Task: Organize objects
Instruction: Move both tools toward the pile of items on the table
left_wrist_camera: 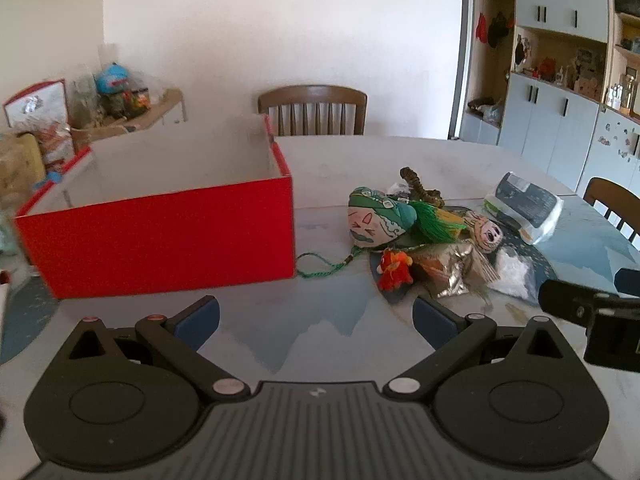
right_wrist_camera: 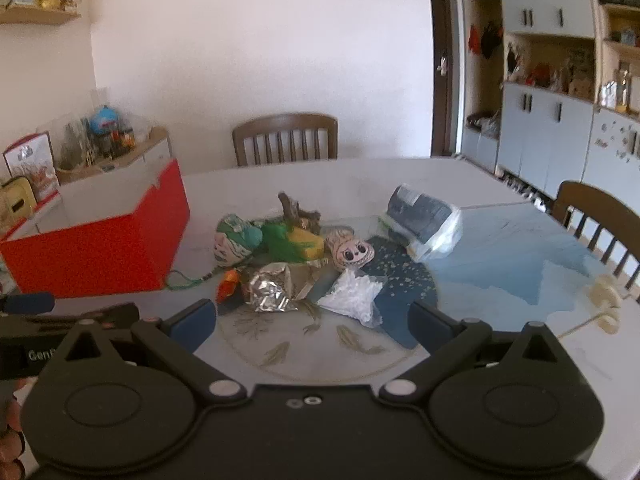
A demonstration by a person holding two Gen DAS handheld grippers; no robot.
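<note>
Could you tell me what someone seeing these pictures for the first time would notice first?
The bright red open cardboard box stands out at once, sitting on the left of the pale table. Just right of it lies a jumbled pile of small things: a green-capped stuffed face doll, a crumpled silver foil wrapper and a clear bag of white granules. Both the left gripper and right gripper are wide open and empty.

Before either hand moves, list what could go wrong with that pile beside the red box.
1. The green tasselled cord trails from the heaped trinkets toward the red cardboard box; lifting one charm may drag others.
2. The crinkled silver foil packet and clear bag of white bits overlap, so the open right tongs could pinch both.
</note>
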